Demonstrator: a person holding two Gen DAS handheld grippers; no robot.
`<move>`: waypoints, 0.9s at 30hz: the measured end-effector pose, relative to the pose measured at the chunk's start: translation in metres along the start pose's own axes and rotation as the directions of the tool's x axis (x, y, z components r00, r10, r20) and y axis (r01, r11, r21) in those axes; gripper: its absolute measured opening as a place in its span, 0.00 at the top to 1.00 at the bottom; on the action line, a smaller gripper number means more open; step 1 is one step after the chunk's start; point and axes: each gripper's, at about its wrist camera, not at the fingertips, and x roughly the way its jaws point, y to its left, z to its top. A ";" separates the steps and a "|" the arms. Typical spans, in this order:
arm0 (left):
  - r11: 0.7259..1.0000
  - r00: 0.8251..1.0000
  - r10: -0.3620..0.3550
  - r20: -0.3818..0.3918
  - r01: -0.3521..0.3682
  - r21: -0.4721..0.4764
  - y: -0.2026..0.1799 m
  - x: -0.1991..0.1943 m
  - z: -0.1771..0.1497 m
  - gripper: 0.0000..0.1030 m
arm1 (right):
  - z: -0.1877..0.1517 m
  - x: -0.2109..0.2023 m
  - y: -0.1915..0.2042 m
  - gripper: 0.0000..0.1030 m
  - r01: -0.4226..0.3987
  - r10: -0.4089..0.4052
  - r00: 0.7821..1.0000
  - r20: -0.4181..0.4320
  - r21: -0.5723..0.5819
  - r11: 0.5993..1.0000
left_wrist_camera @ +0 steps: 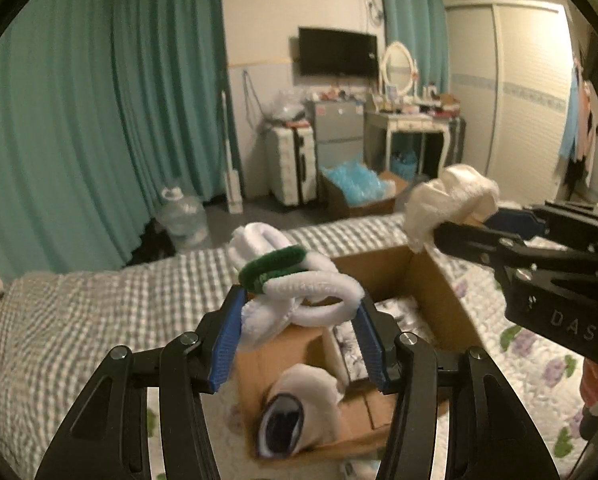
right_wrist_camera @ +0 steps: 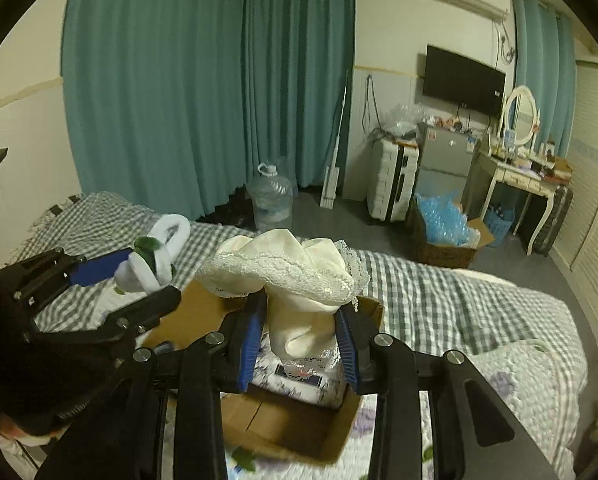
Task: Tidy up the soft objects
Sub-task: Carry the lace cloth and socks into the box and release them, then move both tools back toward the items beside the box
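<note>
My left gripper [left_wrist_camera: 299,308] is shut on a white fuzzy plush piece with a green band [left_wrist_camera: 287,280], held above an open cardboard box [left_wrist_camera: 383,264] on the bed. It also shows in the right wrist view [right_wrist_camera: 151,260]. My right gripper [right_wrist_camera: 301,320] is shut on a cream lace-trimmed cloth [right_wrist_camera: 295,276], held over the same box [right_wrist_camera: 283,420]; the cloth shows at the right of the left wrist view [left_wrist_camera: 451,200]. A white plush with a large printed eye [left_wrist_camera: 299,412] lies in the box.
The box stands on a bed with a grey checked sheet [left_wrist_camera: 99,312] and a floral quilt [right_wrist_camera: 511,380]. Beyond the bed are teal curtains [left_wrist_camera: 99,100], a water jug [right_wrist_camera: 269,196], a suitcase [right_wrist_camera: 393,180], a box of blue plastic [right_wrist_camera: 443,232] and a dressing table [right_wrist_camera: 527,176].
</note>
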 end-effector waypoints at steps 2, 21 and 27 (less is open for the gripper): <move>1.000 1.000 0.004 -0.023 -0.004 0.014 -0.002 0.018 -0.003 0.50 | -0.002 0.023 -0.006 0.68 -0.006 0.006 1.000 -0.028 0.016 1.000; 1.000 1.000 0.023 -0.006 -0.023 -0.008 -0.001 0.014 -0.009 0.33 | -0.028 0.059 -0.056 0.20 -0.020 0.037 0.995 -0.091 0.176 0.984; 0.999 0.997 0.047 0.057 -0.045 -0.031 0.003 -0.053 0.009 0.33 | -0.006 -0.019 -0.050 0.13 0.005 -0.005 1.000 0.000 0.178 0.984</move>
